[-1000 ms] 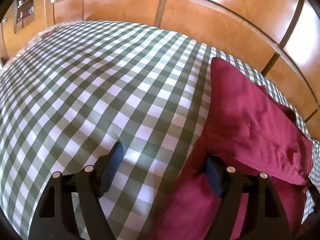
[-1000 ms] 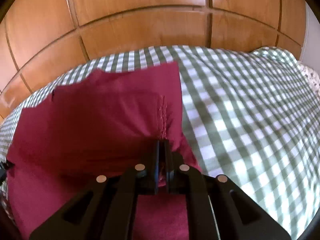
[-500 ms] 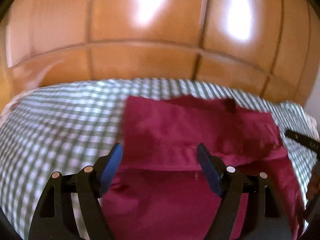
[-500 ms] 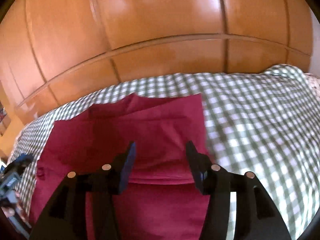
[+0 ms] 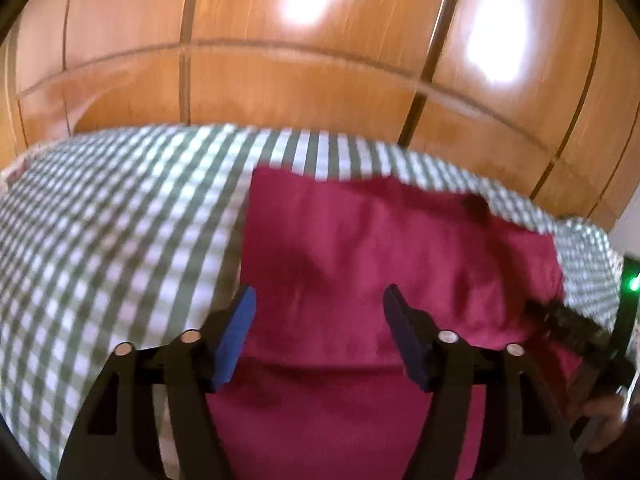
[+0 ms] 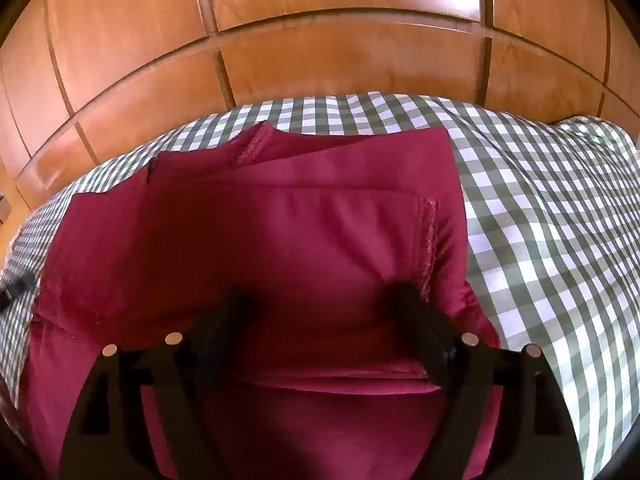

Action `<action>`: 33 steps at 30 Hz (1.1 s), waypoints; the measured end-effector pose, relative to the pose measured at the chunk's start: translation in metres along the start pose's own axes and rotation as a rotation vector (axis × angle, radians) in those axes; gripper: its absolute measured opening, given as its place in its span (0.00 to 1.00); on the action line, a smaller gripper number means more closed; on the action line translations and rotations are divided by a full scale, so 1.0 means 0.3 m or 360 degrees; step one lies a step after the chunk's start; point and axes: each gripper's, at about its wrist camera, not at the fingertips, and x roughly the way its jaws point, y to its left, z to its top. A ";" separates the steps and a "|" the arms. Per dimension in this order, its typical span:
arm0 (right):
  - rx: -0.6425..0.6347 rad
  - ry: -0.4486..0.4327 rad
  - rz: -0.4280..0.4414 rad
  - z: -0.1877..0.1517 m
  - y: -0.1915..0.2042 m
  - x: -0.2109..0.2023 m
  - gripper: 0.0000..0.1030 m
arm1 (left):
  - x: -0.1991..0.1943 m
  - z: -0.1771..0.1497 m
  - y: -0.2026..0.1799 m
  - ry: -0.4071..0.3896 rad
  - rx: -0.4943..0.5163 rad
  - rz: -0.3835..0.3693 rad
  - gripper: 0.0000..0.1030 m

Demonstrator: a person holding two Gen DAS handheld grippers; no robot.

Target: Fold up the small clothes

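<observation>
**Both grippers loose over the red garment**

The right gripper (image 6: pixel 320 312) hangs over the red garment (image 6: pixel 280 248), jaws spreading wider and gripping nothing; the folded cloth lies flat just ahead of and beneath its fingers, a stitched hem beside the right one. The left gripper (image 5: pixel 318 320) has its blue-padded jaws apart but narrowing, the garment (image 5: pixel 380 248) below them, not pinched. Checked bedcover (image 6: pixel 540 240) spreads out to both sides, with wooden wardrobe doors (image 6: pixel 340 52) beyond.
</observation>
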 end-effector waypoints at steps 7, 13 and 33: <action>-0.0016 -0.0007 0.0003 0.006 0.008 0.012 0.80 | 0.130 0.110 -0.047 0.0037 0.0087 0.0073 0.67; -0.0040 -0.0013 -0.0008 0.001 0.016 0.015 0.82 | 0.293 0.082 -0.003 0.0153 0.0089 0.0244 0.68; -0.0074 -0.0026 -0.0030 0.000 0.011 0.022 0.85 | -0.158 -0.035 -0.087 -0.0168 0.0072 0.0175 0.82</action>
